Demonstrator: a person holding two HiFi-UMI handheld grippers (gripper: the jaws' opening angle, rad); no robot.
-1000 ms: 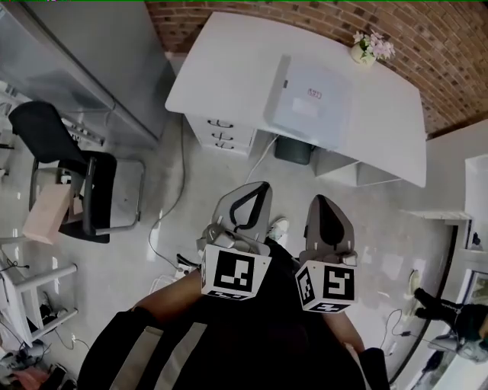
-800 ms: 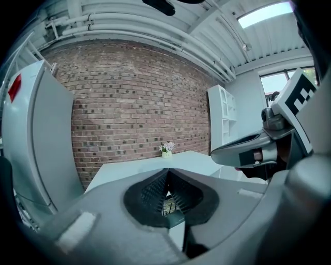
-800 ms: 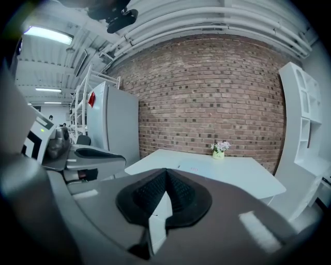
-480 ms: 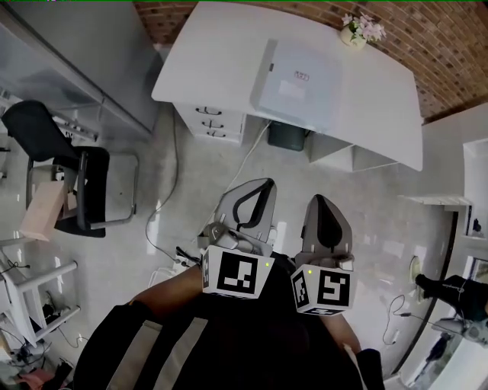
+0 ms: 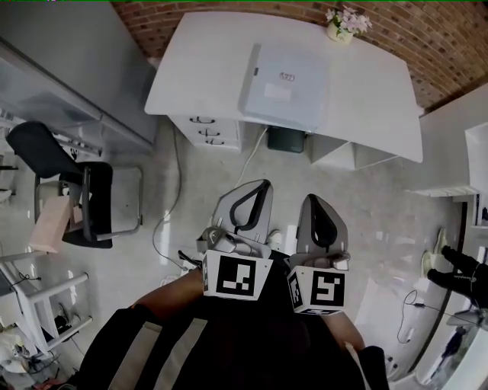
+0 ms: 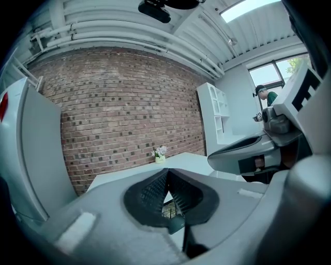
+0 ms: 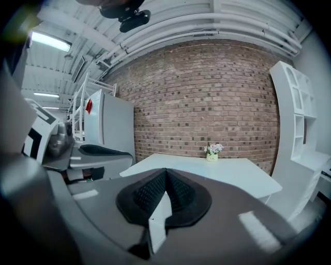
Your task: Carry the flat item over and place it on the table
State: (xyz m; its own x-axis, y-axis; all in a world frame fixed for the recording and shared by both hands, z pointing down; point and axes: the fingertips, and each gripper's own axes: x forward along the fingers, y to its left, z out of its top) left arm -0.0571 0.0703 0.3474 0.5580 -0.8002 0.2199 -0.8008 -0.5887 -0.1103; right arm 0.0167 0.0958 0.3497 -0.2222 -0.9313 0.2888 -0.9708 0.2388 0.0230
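Both my grippers are pressed fully together and hold nothing. In the left gripper view the left gripper shows its two ribbed black pads meeting at the tips with only a sliver of gap lower down. The right gripper view shows the same for the right gripper, pads closed on each other. Neither touches anything.

From the head view I hold them close in front of my body, side by side and just apart, the left gripper and right gripper both pointing away from me toward the far table. Their marker cubes, left and right, face up at me. My forearms are bent in tight against my dark top, elbows low. The tiled floor lies under the grippers.

Farther off stands the white table against the brick wall. The flat item lies on it, well apart from both grippers. It is a pale grey-blue rectangle lying flat, with a white label and a small reddish mark on top. It sits left of the table's middle, its near edge close to the table's near edge. A small pot of flowers stands at the table's far side. Drawers sit under the table's left end, and a black chair stands off to my left.
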